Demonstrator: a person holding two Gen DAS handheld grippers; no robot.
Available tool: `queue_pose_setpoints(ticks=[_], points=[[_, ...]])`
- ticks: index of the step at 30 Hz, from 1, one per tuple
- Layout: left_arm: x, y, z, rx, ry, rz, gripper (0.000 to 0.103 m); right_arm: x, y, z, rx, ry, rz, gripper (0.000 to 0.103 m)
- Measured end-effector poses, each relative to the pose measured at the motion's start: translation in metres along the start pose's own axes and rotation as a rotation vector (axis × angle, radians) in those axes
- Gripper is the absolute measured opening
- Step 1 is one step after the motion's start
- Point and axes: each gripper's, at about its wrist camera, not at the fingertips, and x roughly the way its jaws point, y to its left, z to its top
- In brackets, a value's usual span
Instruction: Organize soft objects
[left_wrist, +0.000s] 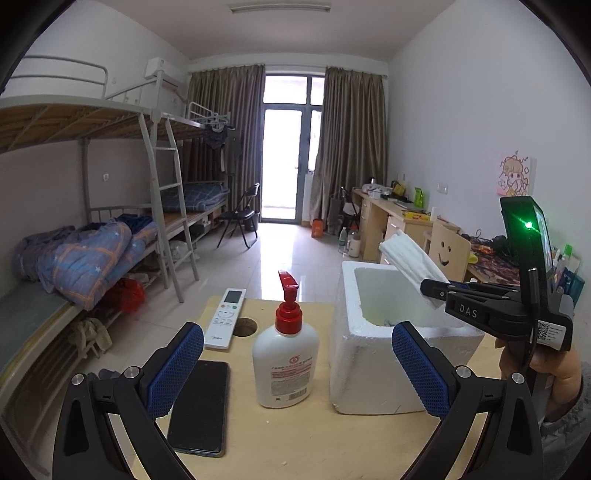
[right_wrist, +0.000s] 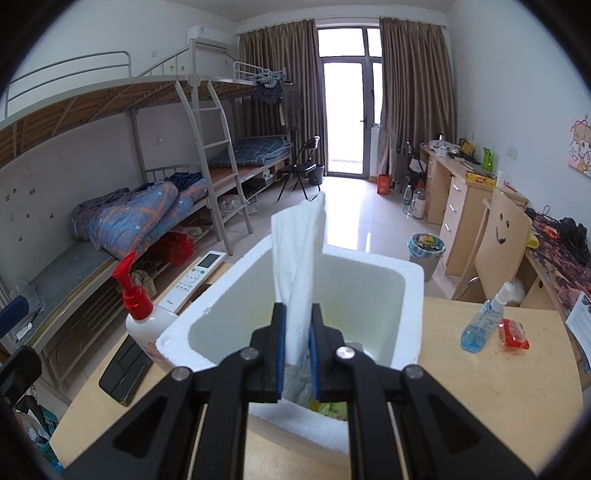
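My right gripper (right_wrist: 297, 325) is shut on a folded white cloth (right_wrist: 300, 266), which sticks up above a white foam box (right_wrist: 410, 295). In the left wrist view that same right gripper (left_wrist: 430, 290) reaches in from the right and holds the white cloth (left_wrist: 410, 256) over the foam box (left_wrist: 351, 354). Something grey and something green lie at the bottom of the box. My left gripper (left_wrist: 295, 365) stands open near the table's front, its blue pads (left_wrist: 173, 369) either side of a white pump bottle (left_wrist: 286, 354) that stands further off.
On the wooden table (left_wrist: 295, 443) lie a black phone (left_wrist: 201, 406) and a white remote (left_wrist: 226, 317) beside a round hole. A blue spray bottle (right_wrist: 484, 325) and a red packet (right_wrist: 513, 334) sit right of the box. Bunk beds left, desks right.
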Motion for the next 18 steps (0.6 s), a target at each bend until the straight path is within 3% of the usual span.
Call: queue_pose_setpoints(ticks=[2, 6, 14, 18], points=[[-0.001, 0.001, 0.001, -0.003, -0.004, 0.001, 0.102, -0.001, 0.000, 0.001, 0.006, -0.003, -0.018, 0.015], [-0.003, 0.001, 0.001, -0.002, -0.007, -0.005, 0.102, -0.004, -0.001, 0.002, 0.026, -0.005, -0.022, 0.061], [-0.007, 0.003, 0.001, -0.010, -0.015, -0.010, 0.102, -0.015, 0.002, 0.004, 0.005, -0.029, -0.025, 0.081], [-0.010, 0.002, 0.001, -0.001, -0.017, 0.000, 0.102, -0.020, 0.003, 0.005, 0.007, -0.038, -0.022, 0.096]])
